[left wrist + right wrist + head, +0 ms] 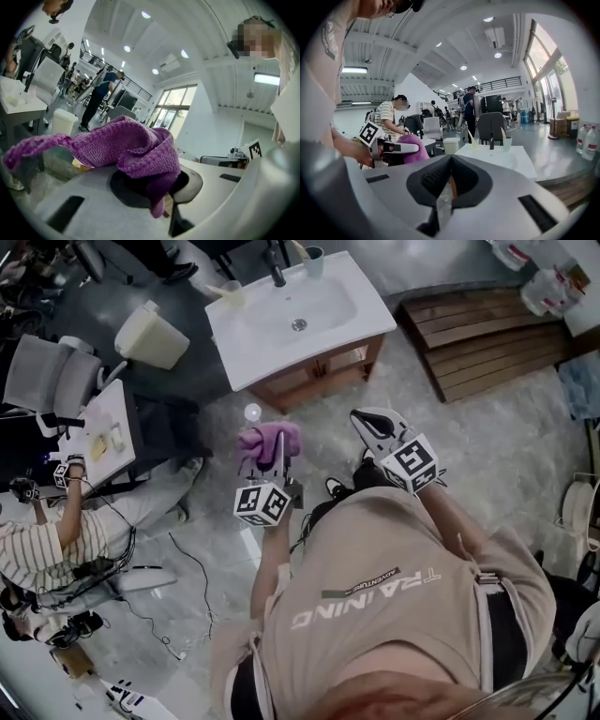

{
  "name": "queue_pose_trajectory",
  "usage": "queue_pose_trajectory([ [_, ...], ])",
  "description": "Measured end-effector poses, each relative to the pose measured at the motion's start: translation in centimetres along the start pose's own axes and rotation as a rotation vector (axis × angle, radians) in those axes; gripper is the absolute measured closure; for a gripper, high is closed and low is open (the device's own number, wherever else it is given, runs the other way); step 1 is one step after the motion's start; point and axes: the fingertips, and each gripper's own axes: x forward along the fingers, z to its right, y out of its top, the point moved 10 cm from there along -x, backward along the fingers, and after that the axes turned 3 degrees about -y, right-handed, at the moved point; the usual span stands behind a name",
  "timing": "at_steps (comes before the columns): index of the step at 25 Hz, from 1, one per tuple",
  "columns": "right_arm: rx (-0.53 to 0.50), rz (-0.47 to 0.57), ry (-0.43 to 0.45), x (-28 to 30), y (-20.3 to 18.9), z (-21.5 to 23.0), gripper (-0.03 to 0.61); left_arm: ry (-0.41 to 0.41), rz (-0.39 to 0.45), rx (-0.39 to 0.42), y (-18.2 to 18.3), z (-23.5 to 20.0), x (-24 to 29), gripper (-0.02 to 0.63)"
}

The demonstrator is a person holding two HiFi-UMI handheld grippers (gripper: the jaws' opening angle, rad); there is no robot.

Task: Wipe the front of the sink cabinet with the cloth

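The sink cabinet [319, 371] has a wooden front under a white basin top [291, 315] and stands ahead of me in the head view. My left gripper [281, 457] is shut on a purple knitted cloth [269, 440], held above the floor a short way in front of the cabinet. In the left gripper view the cloth [126, 150] bunches over the closed jaws of that gripper [166, 190]. My right gripper [367, 423] is to the right of the cloth, shut and empty. The right gripper view shows this gripper [449, 176], the basin top [497, 157] beyond it, and the cloth [412, 150] at the left.
A faucet [277, 273] and a cup [314, 259] stand on the basin top. A cream bin [150, 334] sits left of the cabinet and a wooden pallet [478, 334] to its right. A seated person [56, 512] and a desk [103, 432] are at the left.
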Motion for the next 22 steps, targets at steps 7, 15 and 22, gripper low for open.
queue_pose_trajectory([
  [7,0.049,-0.007,0.034,0.3,-2.3,4.3,0.566,0.034,-0.063,-0.025,-0.5,1.1,4.9,0.565],
  [15,0.091,-0.019,0.077,3.7,-4.2,9.5,0.566,0.158,-0.123,0.046,-2.2,-1.4,10.1,0.565],
  [22,0.135,-0.078,0.124,7.8,-6.9,10.1,0.566,0.291,-0.155,0.066,-5.6,-9.6,13.3,0.565],
])
